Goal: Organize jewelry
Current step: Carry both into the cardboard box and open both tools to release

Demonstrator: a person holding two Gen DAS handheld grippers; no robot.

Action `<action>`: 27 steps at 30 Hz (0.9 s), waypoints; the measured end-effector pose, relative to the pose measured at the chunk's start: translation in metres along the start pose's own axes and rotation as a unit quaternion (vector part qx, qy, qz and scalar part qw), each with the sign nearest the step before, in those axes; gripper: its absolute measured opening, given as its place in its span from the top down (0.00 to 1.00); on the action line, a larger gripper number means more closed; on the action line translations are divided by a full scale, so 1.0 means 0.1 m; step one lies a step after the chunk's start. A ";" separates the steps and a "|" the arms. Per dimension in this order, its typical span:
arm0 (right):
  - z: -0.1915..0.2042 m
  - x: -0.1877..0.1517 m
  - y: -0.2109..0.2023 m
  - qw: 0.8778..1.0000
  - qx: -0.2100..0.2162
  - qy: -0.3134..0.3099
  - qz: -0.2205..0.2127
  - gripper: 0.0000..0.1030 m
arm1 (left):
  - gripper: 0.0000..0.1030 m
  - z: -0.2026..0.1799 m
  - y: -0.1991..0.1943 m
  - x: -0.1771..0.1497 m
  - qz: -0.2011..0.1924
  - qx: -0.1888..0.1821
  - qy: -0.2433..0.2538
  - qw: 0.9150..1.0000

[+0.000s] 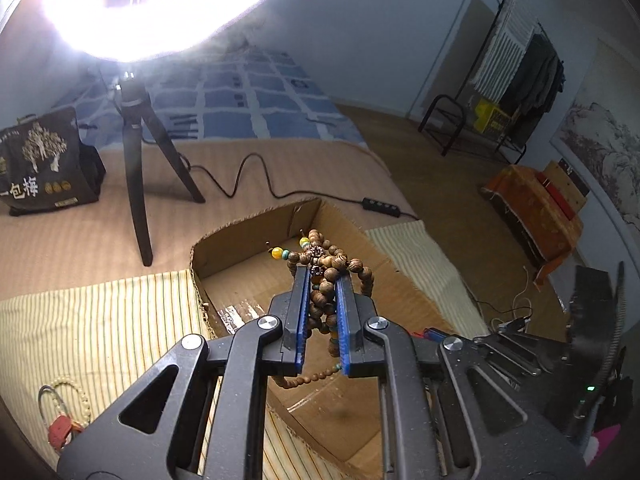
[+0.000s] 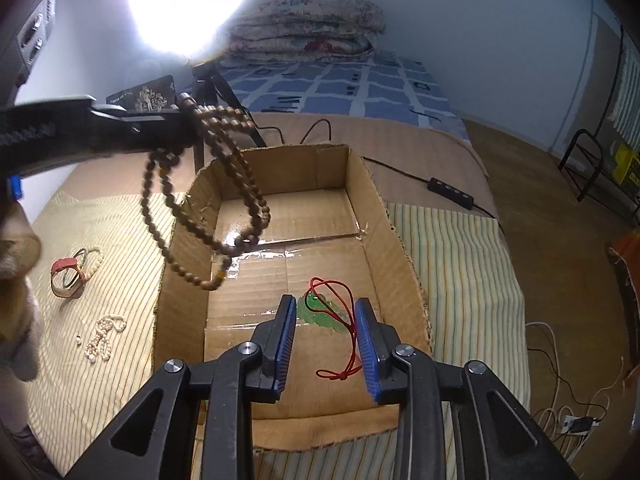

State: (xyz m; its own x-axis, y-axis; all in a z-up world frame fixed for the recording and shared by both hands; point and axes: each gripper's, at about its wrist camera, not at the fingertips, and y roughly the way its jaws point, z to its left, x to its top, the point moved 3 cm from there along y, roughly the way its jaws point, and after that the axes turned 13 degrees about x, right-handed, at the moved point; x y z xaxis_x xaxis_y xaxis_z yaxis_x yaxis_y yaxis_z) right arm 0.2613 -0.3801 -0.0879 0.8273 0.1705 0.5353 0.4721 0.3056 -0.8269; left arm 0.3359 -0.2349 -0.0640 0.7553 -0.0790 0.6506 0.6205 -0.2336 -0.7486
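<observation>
- Nearest my left lens, my left gripper (image 1: 323, 280) is clamped on a bunched wooden bead strand (image 1: 326, 276); its blue pads (image 1: 303, 312) press the bundle from both sides.
- From the right wrist view, the same wooden bead strand (image 2: 224, 184) hangs in long loops over the left part of the cardboard box (image 2: 394, 240), its lowest loop near the box floor. Judgement: I hold it high so the loops can be lowered inside without snagging the wall.
- My right gripper (image 2: 326, 312) stands open and holds nothing, low over the near end of the box.
- Between its fingers, on the box floor, lies a green pendant (image 2: 316, 312) on a red cord (image 2: 344, 356); it looks already stowed.
- Judgement: next step is to release the strand into the box; loose loops could catch on the torn rim.
- Outside the box, on the striped cloth (image 2: 460, 280) to its left, wait a cluster of pale pearls (image 2: 104, 338) and a heap of bangles with a red band (image 2: 74, 270), apart from each other.
- Cloth and box rest on the bed (image 2: 420, 140); a ring light (image 2: 192, 4) on a tripod stands behind, glaring into both views.
</observation>
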 end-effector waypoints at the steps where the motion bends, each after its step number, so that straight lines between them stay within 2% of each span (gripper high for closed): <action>1: -0.01 0.00 0.02 1.000 0.001 0.002 0.002 0.71 | 0.90 0.00 0.05 -0.01 0.005 0.002 0.001 1.000; 12: -0.13 -0.06 0.23 0.999 0.014 0.022 0.025 0.71 | 0.90 0.03 0.36 -0.14 0.040 0.019 0.007 0.999; 21: -0.12 -0.12 0.25 0.999 0.017 0.024 0.033 0.71 | 0.90 0.00 0.38 -0.18 0.047 0.026 0.015 0.998; 22: -0.12 -0.12 0.25 0.999 0.017 0.024 0.033 0.70 | 0.87 0.00 0.38 -0.18 0.051 0.026 0.015 0.998; 23: -0.12 -0.13 0.23 0.999 0.017 0.024 0.033 0.67 | 0.84 0.00 0.38 -0.18 0.054 0.026 0.015 0.998; 24: -0.12 -0.13 0.22 0.999 0.014 0.025 0.032 0.55 | 0.70 0.00 0.38 -0.18 0.055 0.026 0.014 0.998; 25: -0.12 -0.13 0.20 0.999 0.011 0.024 0.029 0.46 | 0.62 0.01 0.35 -0.18 0.052 0.026 0.013 0.998; 26: -0.11 -0.12 0.18 0.999 0.007 0.022 0.023 0.31 | 0.62 0.01 0.32 -0.18 0.047 0.027 0.012 0.998; 27: -0.11 -0.12 0.15 1.000 0.004 0.020 0.018 0.27 | 0.62 0.01 0.30 -0.18 0.045 0.027 0.014 0.998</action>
State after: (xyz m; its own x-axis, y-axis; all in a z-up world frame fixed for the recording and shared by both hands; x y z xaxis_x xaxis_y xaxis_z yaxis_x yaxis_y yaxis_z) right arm 0.2621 -0.3873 -0.1088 0.8552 0.1433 0.4980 0.4399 0.3074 -0.8438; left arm 0.3410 -0.2391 -0.0982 0.8034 -0.1242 0.5824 0.5608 -0.1710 -0.8101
